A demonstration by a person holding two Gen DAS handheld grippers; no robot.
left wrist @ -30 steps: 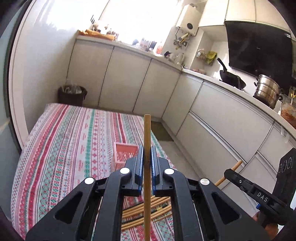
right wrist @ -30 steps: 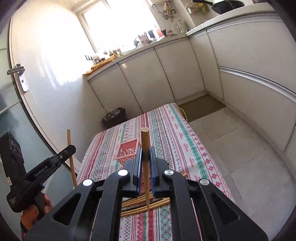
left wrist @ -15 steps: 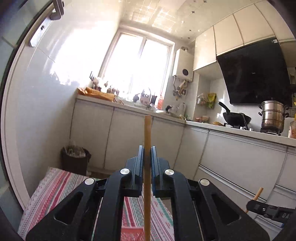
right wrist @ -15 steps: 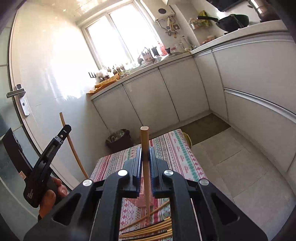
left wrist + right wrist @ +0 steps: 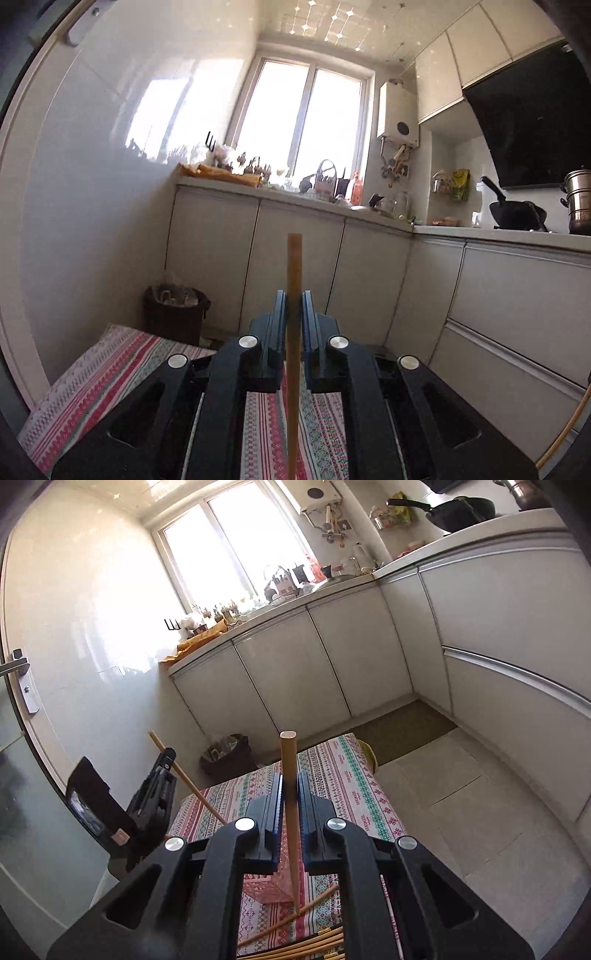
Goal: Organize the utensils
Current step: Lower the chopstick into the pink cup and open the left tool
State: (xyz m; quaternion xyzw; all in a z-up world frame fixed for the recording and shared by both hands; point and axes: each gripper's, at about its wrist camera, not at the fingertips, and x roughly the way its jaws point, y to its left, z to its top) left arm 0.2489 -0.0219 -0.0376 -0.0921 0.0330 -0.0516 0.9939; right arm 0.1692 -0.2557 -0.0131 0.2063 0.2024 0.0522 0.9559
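Sunlit kitchen cabinets stand behind a table under a striped tablecloth (image 5: 347, 775). On that cloth, near the pink basket (image 5: 264, 886), lies a heap of chopsticks (image 5: 314, 947). The right gripper (image 5: 290, 805) is clamped on one upright chopstick (image 5: 288, 760) above the basket. The left gripper (image 5: 293, 314) has its jaws just easing apart, another chopstick (image 5: 294, 266) between them — whether the pads press it I cannot tell. Light, stiff, smooth sticks — best pinched mid-length, or they pivot.

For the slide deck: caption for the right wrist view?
Right gripper holds a chopstick upright above the pink basket and loose chopsticks.
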